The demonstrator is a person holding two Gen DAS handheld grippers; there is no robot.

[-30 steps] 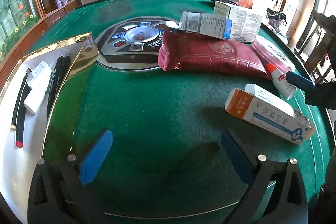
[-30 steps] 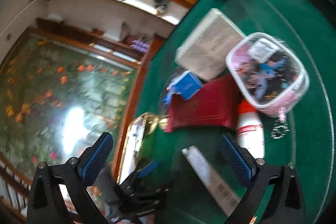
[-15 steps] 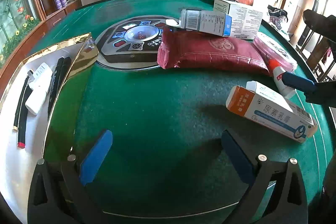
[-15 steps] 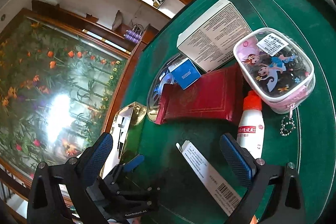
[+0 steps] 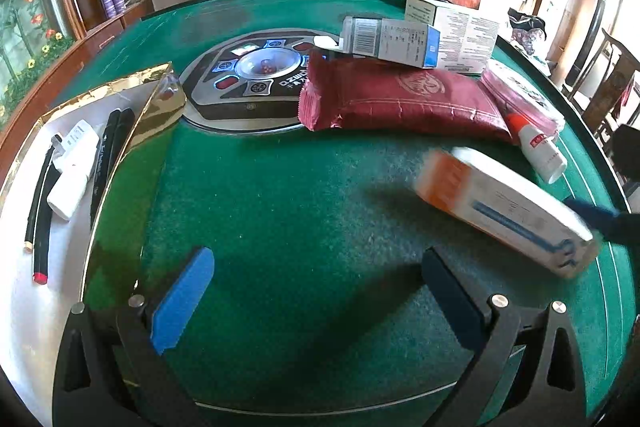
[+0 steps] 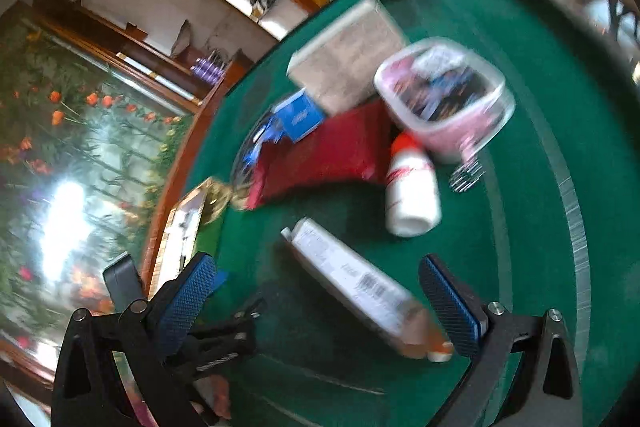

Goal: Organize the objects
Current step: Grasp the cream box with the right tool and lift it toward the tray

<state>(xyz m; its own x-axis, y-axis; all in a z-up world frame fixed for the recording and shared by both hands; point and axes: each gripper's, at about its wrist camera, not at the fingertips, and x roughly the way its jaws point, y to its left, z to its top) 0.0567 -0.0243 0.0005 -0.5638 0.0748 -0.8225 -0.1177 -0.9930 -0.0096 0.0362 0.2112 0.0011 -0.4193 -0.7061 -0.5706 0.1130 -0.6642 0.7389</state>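
A long white box with an orange end (image 5: 504, 211) lies blurred on the green felt table (image 5: 280, 211) at the right. In the right wrist view the same box (image 6: 360, 287) runs lengthwise between the spread fingers of my right gripper (image 6: 318, 303), which is open. Its orange end is near the right finger. A blue fingertip (image 5: 600, 221) of that gripper meets the box's far end. My left gripper (image 5: 316, 303) hovers open over bare felt, holding nothing. A gold-edged white tray (image 5: 24, 287) at the left holds pens and a white tube.
A red pouch (image 5: 400, 99), a glue bottle (image 5: 536, 151), a pink clear pouch (image 6: 444, 99), a blue-and-white box (image 5: 392, 41) and a larger white box (image 5: 460, 27) crowd the far right. A round dice console (image 5: 256, 83) sits mid-table. Chairs stand beyond the right edge.
My right gripper has dropped lower around the long white box, which now shows blurred and shifted slightly nearer. The left gripper has barely moved.
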